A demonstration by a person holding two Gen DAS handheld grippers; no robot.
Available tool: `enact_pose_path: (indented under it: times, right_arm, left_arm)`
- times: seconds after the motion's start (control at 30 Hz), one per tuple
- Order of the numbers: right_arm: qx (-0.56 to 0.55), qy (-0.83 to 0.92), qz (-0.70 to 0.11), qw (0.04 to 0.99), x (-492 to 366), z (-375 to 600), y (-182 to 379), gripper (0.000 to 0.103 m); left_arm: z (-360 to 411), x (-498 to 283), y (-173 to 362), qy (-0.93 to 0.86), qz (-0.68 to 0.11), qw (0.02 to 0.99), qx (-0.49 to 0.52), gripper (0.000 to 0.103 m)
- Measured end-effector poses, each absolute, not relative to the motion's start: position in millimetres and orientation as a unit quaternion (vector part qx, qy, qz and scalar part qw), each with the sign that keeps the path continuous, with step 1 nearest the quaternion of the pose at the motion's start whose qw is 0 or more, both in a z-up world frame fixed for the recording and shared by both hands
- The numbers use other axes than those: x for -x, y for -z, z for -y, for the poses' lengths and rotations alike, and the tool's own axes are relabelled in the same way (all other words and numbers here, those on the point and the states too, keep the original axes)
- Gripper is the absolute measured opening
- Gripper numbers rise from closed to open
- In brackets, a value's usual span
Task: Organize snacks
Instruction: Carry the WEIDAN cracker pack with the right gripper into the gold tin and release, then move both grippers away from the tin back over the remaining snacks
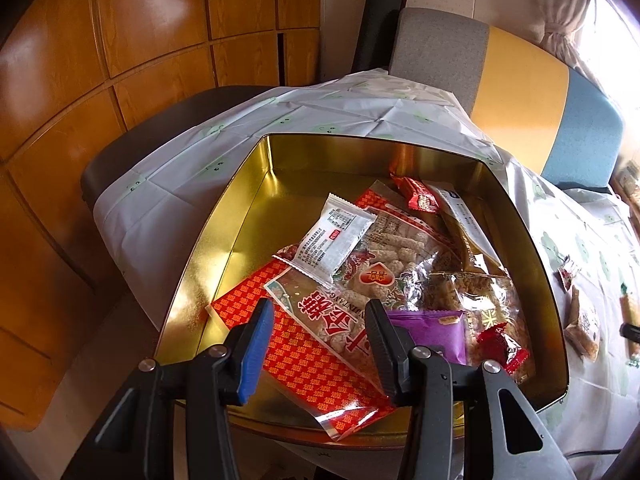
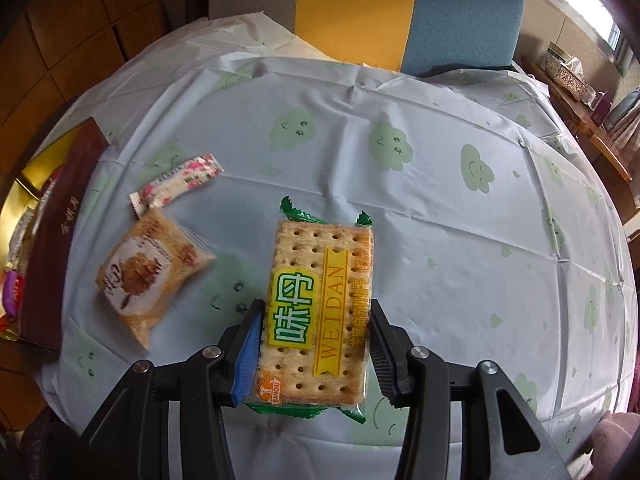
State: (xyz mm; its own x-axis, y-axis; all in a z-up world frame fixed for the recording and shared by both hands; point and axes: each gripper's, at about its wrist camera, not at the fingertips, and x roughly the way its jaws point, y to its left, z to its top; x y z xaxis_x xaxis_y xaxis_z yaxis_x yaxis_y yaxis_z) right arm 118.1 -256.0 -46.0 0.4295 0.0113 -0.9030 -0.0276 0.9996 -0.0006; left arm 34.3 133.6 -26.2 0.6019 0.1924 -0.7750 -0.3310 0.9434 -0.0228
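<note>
Right gripper (image 2: 318, 326) clamps flat, perforated cracker pack (image 2: 320, 300)

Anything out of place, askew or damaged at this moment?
No damage or spills. One large red-checked bag lies askew in the gold tin, its clear corner hanging over the tin's near rim. A flowered stick packet and a cake packet lie on the tablecloth, outside the tin.

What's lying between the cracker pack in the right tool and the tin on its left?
Two loose snacks, seen in the right wrist view: a tan pastry packet and a pink floral stick packet on the tablecloth, between the cracker pack and tin.
</note>
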Motion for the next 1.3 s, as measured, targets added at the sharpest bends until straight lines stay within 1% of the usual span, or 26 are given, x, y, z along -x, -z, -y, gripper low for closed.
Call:
enact_pose_path:
  times: [0.27, 0.43, 0.57, 0.8, 0.97, 1.3]
  right_arm:
    - [0.019, -0.123, -0.491, 0.862, -120.2, 173.4, -0.1, 0.049]
    - [0.026, -0.204, -0.479, 0.853, -125.9, 103.4, -13.3, 0.049]
    - [0.033, -0.252, -0.484, 0.838, -135.1, 45.2, -10.0, 0.049]
    - [-0.008, -0.304, -0.516, 0.801, -158.8, -24.2, 20.0, 0.051]
    - [0.01, -0.296, -0.525, 0.798, -152.9, -35.8, 35.8, 0.051]
    - [0.031, -0.274, -0.487, 0.828, -128.7, -9.2, 23.3, 0.051]
  left_arm:
    - [-145.4, -33.1, 24.1, -0.161, -0.412, 0.891, 0.096, 0.048]
    - [-153.8, -32.8, 25.3, -0.17, -0.411, 0.89, 0.103, 0.048]
    - [-156.6, -32.9, 27.3, -0.173, -0.413, 0.888, 0.107, 0.048]
    - [-161.9, -33.5, 32.3, -0.179, -0.419, 0.883, 0.113, 0.048]
    - [-161.6, -33.6, 34.8, -0.18, -0.421, 0.882, 0.113, 0.048]
    - [-153.2, -33.8, 33.8, -0.175, -0.42, 0.885, 0.099, 0.048]
